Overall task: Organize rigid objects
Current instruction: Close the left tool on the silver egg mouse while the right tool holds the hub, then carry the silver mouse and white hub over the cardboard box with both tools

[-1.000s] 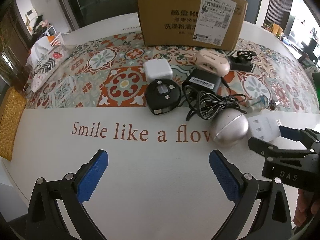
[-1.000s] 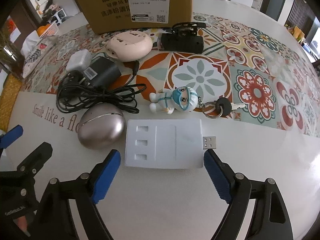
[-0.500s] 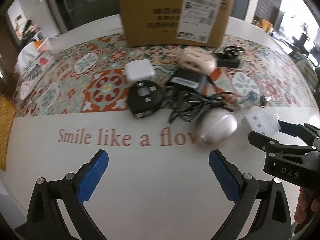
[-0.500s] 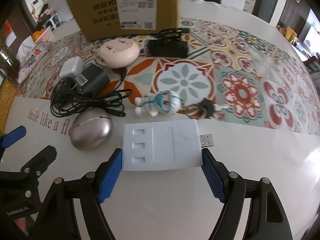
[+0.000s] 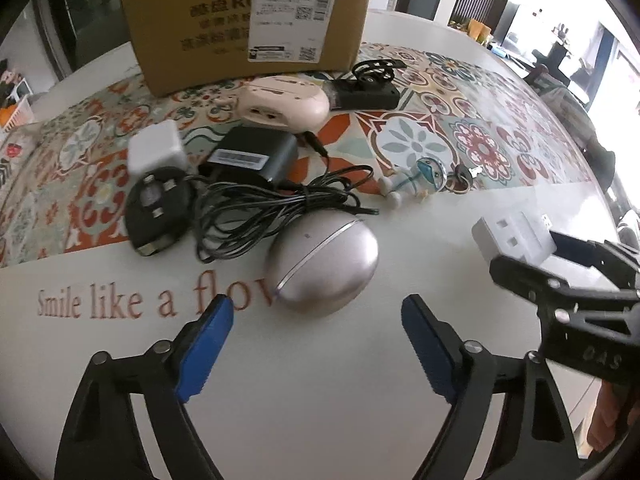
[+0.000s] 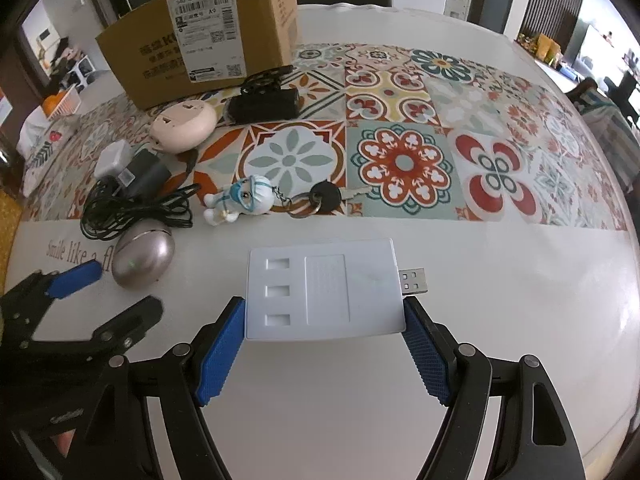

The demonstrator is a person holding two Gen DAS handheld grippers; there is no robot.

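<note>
The right tongs (image 6: 324,344) are clamped on the white USB box (image 6: 324,288), one blue pad on each short side, w/ the plug end poking out to the right. The box looks a bit lifted off the white desk (image 6: 500,280), but I can't tell for sure. The left tongs (image 5: 316,340) are not holding anything; they have just been closing some, & the silver egg (image 5: 324,260) sits just in front of them, not yet between the pads. Next to the egg is a tangle of black cord (image 5: 272,208) from the dark charger (image 5: 252,156), plus a black plug (image 5: 156,208) & a small white cube (image 5: 156,148). A little toy keychain (image 6: 244,200) w/ a key lies past the white box. Further back sit a pink round thing (image 5: 284,100), a black clip thing (image 5: 364,84), & last the cardboard box (image 5: 248,20). What could go wrong: the egg is round & smooth, so it may roll or pop out if the pads squeeze off-center. The cord touches the egg, so it might snag & drag the charger. The white box is held only by its near edges, so it could tip & slip out.
</note>
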